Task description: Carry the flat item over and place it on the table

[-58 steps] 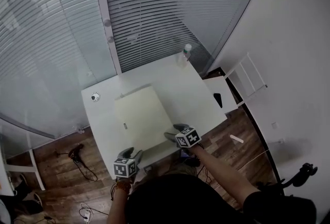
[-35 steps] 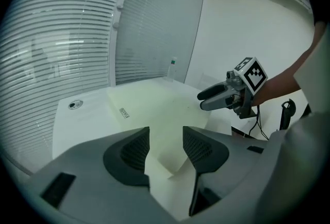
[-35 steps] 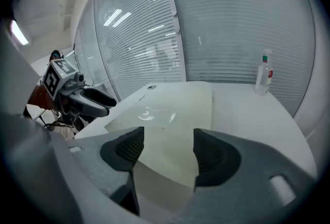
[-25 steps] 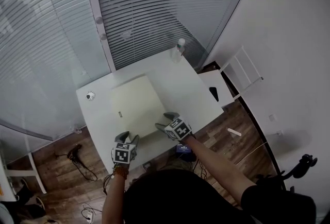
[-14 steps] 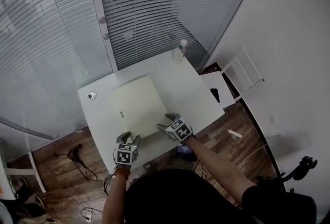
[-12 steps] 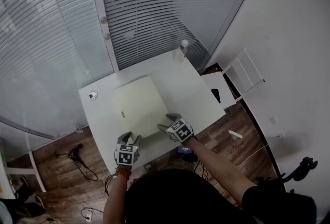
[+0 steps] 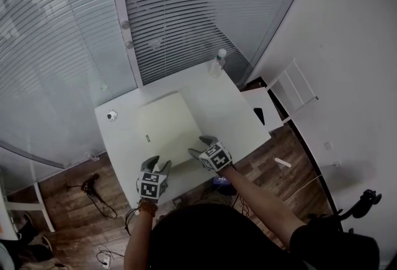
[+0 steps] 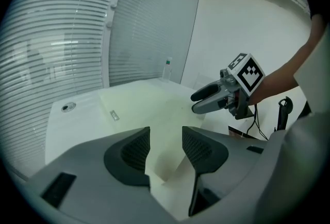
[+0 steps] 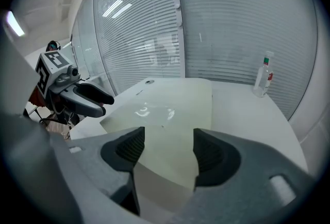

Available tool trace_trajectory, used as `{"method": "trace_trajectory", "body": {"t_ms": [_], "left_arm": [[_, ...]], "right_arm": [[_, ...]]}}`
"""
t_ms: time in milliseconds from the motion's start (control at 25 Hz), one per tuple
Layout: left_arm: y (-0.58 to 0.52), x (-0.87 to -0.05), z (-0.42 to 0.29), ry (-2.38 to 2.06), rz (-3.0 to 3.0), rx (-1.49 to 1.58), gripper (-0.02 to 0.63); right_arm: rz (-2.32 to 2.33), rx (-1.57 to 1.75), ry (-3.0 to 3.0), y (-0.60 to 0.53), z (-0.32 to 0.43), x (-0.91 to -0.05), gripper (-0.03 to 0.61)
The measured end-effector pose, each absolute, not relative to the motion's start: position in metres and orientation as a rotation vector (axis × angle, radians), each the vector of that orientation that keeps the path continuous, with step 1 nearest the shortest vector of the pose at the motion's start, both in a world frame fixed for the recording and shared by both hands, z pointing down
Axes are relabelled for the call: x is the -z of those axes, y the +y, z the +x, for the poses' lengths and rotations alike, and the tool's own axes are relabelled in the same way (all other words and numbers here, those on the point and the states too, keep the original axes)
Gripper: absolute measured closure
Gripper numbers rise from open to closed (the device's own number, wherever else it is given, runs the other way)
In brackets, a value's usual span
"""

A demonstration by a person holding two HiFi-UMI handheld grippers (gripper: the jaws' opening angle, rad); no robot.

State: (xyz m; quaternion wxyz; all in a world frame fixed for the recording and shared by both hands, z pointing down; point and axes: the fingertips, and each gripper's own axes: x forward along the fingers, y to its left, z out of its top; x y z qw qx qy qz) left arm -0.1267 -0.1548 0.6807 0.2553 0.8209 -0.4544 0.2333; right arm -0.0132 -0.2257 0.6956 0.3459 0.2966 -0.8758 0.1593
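— Where do we have the flat item (image 7: 166, 128)?

— It lies flat on the white surface (image 7: 231, 107). It is a pale cream sheet whose edges run roughly along the surface's own. A small tag (image 7: 148, 136) sits near its left edge.

— And our left gripper (image 8: 166, 141)?

— We hold it at the sheet's near left corner, tilted down toward it. In the left gripper view its jaws stand spread. The corner shows in the gap between them, lower down, and neither pad presses on it.

— Our right gripper (image 9: 167, 148)?

— It is at the near right part of the sheet, also angled down. Its jaws are wide apart as well. We see the item's near edge between them, with both pads clear of it, so neither gripper is pinching anything.

— What else do we see on the surface?

— A clear bottle (image 7: 219, 58) stands upright at the far right corner, well apart from the sheet. A small round thing (image 7: 111, 115) lies toward the far left corner, beside the sheet but not touching it. We cannot tell what it is.

— And past the surface?

— Closed blinds (image 7: 180, 8) run along the far side.
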Motion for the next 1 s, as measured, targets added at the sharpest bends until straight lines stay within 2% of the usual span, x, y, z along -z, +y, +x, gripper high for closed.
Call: {"method": "trace_trajectory", "body": {"t_ms": [480, 720, 800, 1000], "left_arm": [[-0.193, -0.530, -0.135, -1.536, 2.499, -0.396, 0.414], [-0.188, -0.488, -0.142, -1.682, 2.539, -0.278, 0.423], [-0.188, -0.486, -0.148, -1.732, 2.527, -0.254, 0.434], [-0.182, -0.487, -0.157, -1.797, 2.504, -0.231, 0.459]], "right_arm": [[0.921, -0.130, -2.602, -0.234, -0.056, -0.551, 0.290], [0.967, 0.074, -2.720, -0.215, -0.075, -0.475, 0.294], [0.978, 0.136, -2.741, -0.212, -0.079, -0.458, 0.369], [0.997, 0.196, -2.752, -0.208, -0.082, -0.440, 0.399]]}}
